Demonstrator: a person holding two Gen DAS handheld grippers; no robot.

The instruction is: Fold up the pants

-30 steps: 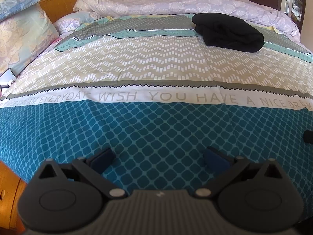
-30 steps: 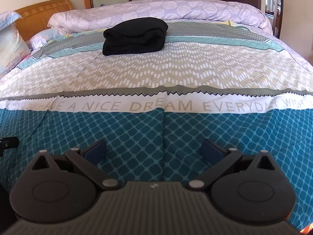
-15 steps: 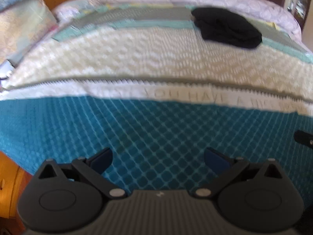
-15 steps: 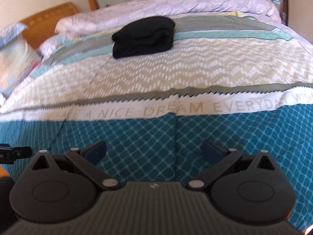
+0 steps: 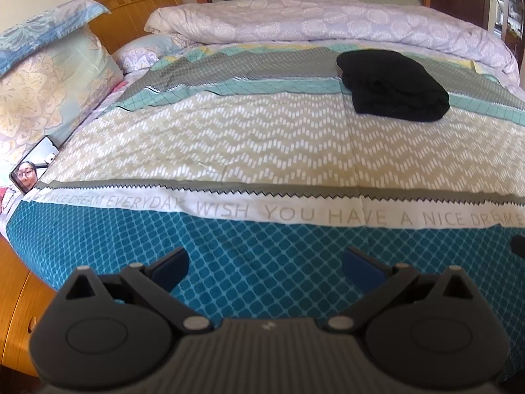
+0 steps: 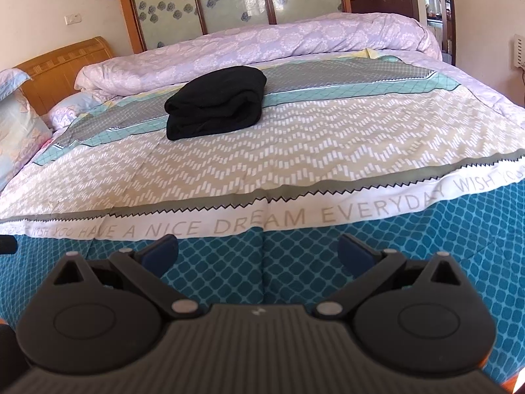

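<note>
Right now your left gripper has its jaws spread wide with nothing between them, its blue pads hanging over the teal lattice band of the bedspread. Your right gripper is likewise released and empty, over the same teal band, just short of the white strip lettered "A NICE DREAM EVERYDAY".

Beyond that lettered strip, the bedspread runs into a beige zigzag band, then grey and aqua bands. The folded black pants lie as a compact bundle on the far part of the bedspread, straddling the beige and aqua-grey bands, well apart from both of your grippers. From your left gripper they sit far and to the right.

Behind the pants, a rolled lilac duvet stretches along the bedspread's far edge. Left of the bedspread, floral pillows lean on the wooden headboard, and a phone rests at the bedspread's left edge.
</note>
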